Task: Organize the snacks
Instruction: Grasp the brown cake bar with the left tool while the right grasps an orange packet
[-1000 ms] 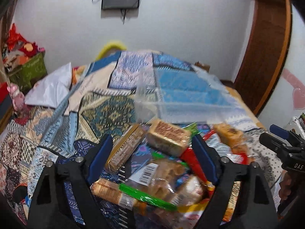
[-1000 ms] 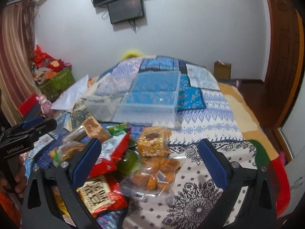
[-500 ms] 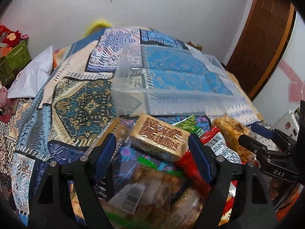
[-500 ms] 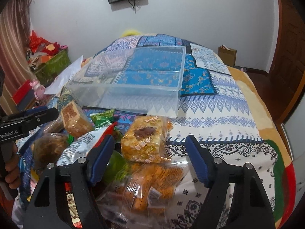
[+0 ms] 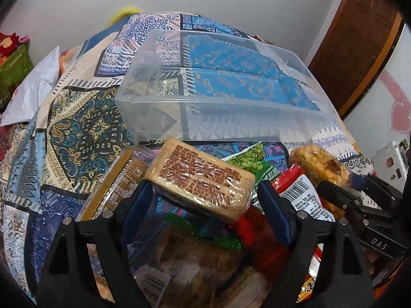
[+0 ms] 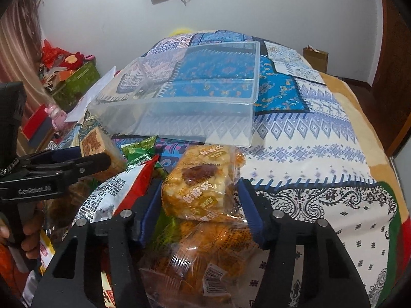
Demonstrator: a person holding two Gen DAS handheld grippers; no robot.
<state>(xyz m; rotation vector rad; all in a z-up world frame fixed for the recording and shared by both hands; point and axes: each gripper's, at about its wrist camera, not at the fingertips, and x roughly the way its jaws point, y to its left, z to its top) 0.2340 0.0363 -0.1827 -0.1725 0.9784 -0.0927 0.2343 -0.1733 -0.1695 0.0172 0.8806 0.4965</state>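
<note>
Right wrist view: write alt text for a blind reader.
Open right tongs straddle an orange wrapped snack cake atop a snack pile on a patterned bedspread. An empty clear plastic bin sits behind; the left tongs enter from the left.

- Bedspread (image 6: pixel 308 138): patchwork of blue, white and cream prints.
- Storage bin (image 6: pixel 185 107): clear, colourless plastic.
- Snack bar (image 5: pixel 200 179): tan, brown lettering.
- Snack packet (image 6: pixel 200 182): yellow-orange, brown centre patch.
- Pouch (image 6: pixel 120 187): red and white, barcode.
- Gripper pads (image 6: pixel 248 205): blue on black fingers.
</note>
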